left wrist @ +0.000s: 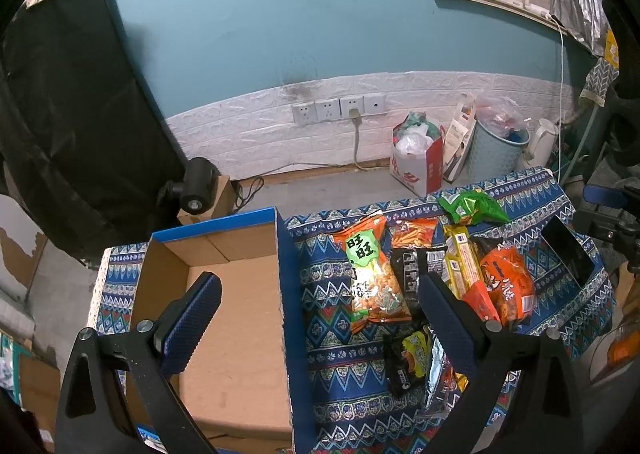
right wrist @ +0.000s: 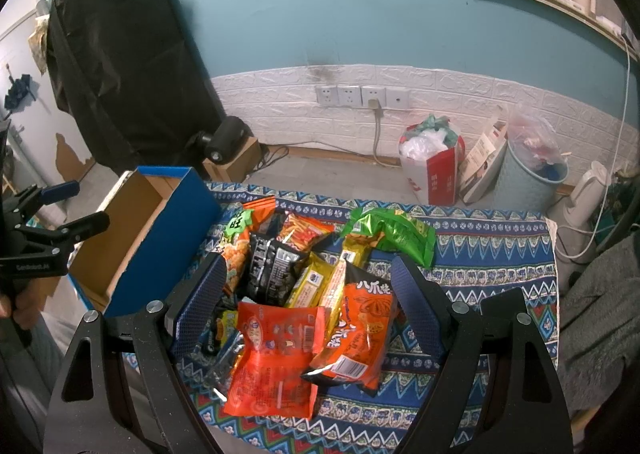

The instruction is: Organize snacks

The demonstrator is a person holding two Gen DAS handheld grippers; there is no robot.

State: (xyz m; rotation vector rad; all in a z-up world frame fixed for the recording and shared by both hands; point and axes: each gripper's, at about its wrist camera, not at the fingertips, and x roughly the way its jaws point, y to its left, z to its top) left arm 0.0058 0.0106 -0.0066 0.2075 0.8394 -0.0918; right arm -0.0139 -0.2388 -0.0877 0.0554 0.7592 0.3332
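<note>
Snacks lie heaped on the cloth beside an empty box, none packed yet. The right gripper, jaws spread wide and holding nothing, hovers over the orange bag and red bag; best to lower squarely and pinch 1 bag only. The left gripper, likewise apart and empty, straddles the box wall.
</note>
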